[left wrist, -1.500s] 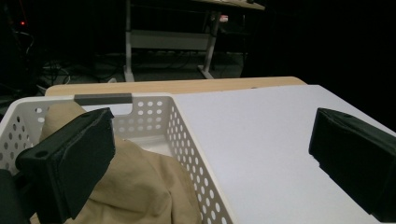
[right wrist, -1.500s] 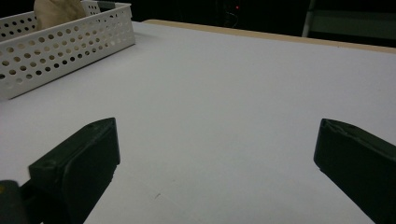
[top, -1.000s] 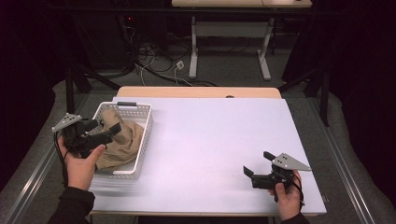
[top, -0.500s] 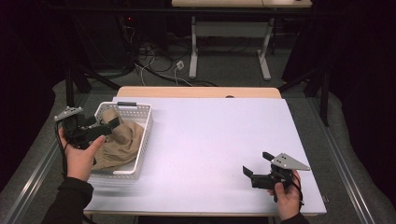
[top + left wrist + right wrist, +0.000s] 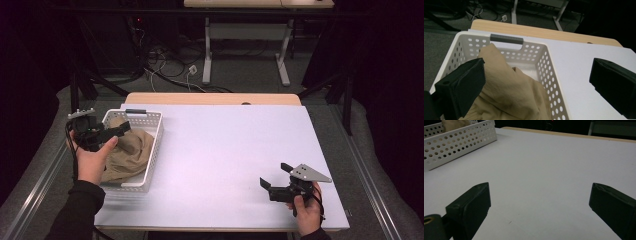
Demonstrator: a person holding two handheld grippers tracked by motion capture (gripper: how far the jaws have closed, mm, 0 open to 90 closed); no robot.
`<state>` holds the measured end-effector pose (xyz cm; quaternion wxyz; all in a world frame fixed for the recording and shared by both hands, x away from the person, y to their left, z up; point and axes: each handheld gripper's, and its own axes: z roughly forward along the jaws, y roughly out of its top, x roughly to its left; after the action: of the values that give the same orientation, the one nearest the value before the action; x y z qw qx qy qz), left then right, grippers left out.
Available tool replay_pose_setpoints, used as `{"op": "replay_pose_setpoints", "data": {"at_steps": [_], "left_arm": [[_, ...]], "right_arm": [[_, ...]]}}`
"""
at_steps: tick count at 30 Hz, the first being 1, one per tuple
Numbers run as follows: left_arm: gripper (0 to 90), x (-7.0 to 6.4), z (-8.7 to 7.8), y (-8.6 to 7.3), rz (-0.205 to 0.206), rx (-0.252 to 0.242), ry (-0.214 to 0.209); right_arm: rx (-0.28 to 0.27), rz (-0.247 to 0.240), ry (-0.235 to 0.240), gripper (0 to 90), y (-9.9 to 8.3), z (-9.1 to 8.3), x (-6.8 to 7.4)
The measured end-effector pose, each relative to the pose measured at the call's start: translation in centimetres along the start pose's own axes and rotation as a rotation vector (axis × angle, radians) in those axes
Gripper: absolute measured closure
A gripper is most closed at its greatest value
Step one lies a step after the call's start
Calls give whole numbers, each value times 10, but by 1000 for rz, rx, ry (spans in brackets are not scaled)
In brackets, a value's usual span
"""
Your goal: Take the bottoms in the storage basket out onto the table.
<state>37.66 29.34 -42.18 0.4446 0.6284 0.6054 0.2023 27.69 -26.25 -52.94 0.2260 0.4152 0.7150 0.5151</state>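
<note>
White table [image 5: 225, 150] holds basket [image 5: 150, 150] of crumpled tan cloth [image 5: 127, 152].

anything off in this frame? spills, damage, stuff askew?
Nothing stands out. The tan cloth lies bunched inside the white basket, none over the rim. The left gripper hangs open above it; the right gripper rests open on the bare white table. No spills or damage visible.

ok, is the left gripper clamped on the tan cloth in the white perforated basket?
No: the left gripper has its jaws wide apart above the tan cloth in the white perforated basket.
</note>
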Motion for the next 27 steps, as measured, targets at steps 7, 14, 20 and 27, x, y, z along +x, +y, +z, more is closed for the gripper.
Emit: {"op": "replay_pose_setpoints", "data": {"at_steps": [7,14,20,27], "left_arm": [[7,4,12,-3,-22,41,35],[7,6,21,-6,-22,69,61],[7,7,31,-10,-18,97,72],[7,6,43,-16,-22,126,84]], "right_arm": [[2,-3,4,36,0,0,0],[1,-2,5,36,0,1,0],[3,-5,7,41,-1,2,1],[7,-7,10,42,-1,2,1]]}}
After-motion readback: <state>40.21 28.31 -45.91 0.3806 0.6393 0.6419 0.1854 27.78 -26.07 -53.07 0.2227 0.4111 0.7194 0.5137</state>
